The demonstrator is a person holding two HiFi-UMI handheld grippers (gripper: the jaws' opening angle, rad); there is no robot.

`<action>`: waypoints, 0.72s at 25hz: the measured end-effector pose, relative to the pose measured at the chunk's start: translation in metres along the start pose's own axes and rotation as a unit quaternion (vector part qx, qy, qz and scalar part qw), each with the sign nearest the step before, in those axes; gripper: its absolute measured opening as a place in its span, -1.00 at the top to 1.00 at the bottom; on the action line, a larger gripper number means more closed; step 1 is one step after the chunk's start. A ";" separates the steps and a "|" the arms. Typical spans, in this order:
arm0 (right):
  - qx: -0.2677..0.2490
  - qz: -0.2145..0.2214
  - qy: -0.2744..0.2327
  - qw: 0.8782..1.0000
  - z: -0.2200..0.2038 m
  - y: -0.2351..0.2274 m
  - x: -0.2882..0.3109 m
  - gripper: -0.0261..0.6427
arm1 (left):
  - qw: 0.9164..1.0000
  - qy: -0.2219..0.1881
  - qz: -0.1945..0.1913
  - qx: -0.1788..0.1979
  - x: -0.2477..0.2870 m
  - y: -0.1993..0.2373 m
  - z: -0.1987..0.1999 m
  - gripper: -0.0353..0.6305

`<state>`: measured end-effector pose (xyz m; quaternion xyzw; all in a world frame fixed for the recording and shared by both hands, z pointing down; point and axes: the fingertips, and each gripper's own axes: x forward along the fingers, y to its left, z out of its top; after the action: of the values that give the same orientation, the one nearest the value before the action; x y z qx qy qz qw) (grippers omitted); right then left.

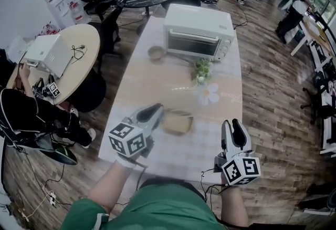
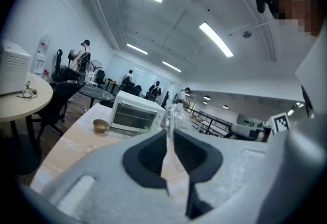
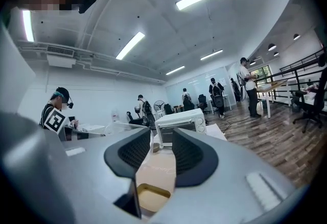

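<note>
Long pale table (image 1: 157, 82) in a busy office, toaster oven (image 1: 198, 32) at its far end

Left gripper (image 1: 155, 112) has its jaws drawn nearly together on what looks like a clear plastic bag (image 2: 175, 115), right beside the bread slice (image 1: 177, 122) on the table's near part; right gripper (image 1: 235, 132) is well apart at the near edge, jaws spread and empty, pointing towards the oven

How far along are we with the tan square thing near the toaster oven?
Little looks done: the tan square item lies on the table, apart from the toaster oven, whose door is shut. In hand: the left hand-held gripper sits beside it, jaws together on nothing; the right hand-held gripper is open and empty. Left: probably gripping and moving it.
</note>
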<state>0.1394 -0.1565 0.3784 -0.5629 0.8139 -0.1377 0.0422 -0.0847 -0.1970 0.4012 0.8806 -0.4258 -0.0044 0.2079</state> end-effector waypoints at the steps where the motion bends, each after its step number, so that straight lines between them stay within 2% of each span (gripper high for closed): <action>1: -0.003 0.001 -0.004 1.000 0.003 0.001 -0.001 0.52 | 1.000 -0.005 0.004 0.003 -0.003 0.000 0.003 0.77; 7: -0.016 0.007 -0.028 0.999 0.021 0.005 -0.007 0.52 | 0.999 -0.030 0.016 0.011 -0.016 0.004 0.023 0.77; 18: -0.043 0.014 -0.056 0.997 0.047 0.008 -0.014 0.52 | 0.997 -0.057 0.023 0.047 -0.024 -0.004 0.050 0.77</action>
<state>0.1476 -0.1493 0.3299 -0.5597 0.8232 -0.0699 0.0656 -0.1063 -0.1952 0.3504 0.8777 -0.4569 -0.0298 0.1413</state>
